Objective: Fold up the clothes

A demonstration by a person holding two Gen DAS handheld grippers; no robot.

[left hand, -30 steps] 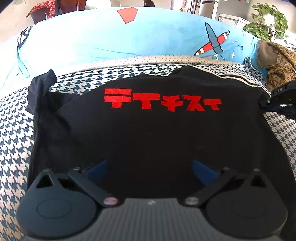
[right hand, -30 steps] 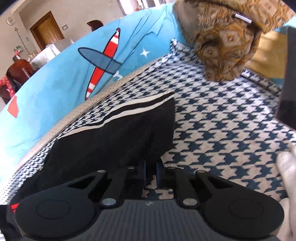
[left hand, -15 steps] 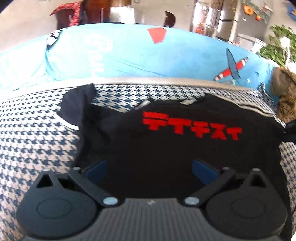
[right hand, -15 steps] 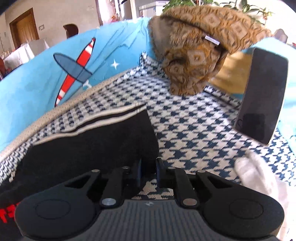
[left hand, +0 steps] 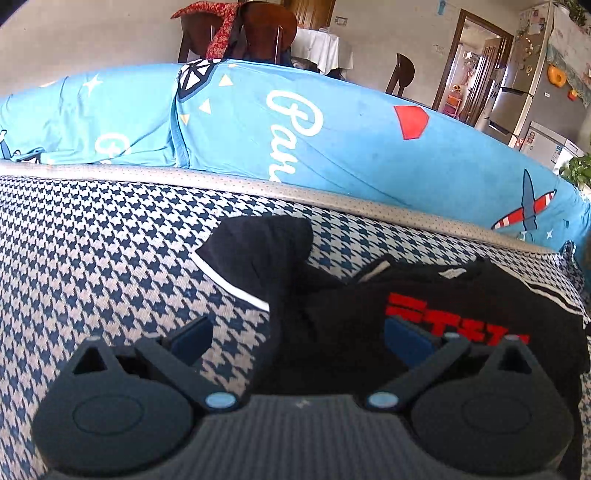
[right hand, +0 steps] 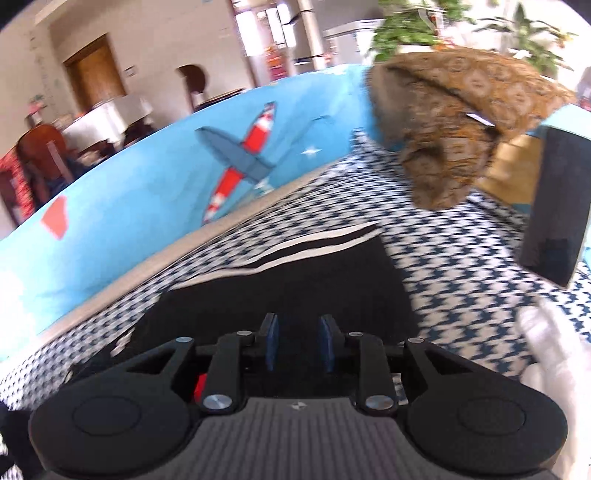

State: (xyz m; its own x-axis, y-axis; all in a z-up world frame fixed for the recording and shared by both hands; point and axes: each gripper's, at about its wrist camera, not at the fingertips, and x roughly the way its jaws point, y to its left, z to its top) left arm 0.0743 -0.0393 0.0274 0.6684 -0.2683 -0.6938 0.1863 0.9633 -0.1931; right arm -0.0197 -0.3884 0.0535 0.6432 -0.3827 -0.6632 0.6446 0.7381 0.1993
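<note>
On houndstooth fabric (left hand: 92, 258), the soft black shirt (left hand: 332, 314) lies rumpled, red-lettered.

Beige walls, wooden door (right hand: 96, 75), dark dining chairs (left hand: 267, 31), steel fridge (left hand: 517, 96), daylight

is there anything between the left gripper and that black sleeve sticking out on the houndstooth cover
Nothing visible. The left gripper is open, and only bare houndstooth cover lies between its fingers and the sleeve of the black T-shirt.

Low wrist views (shared black shirt (left hand: 369, 321))
</note>
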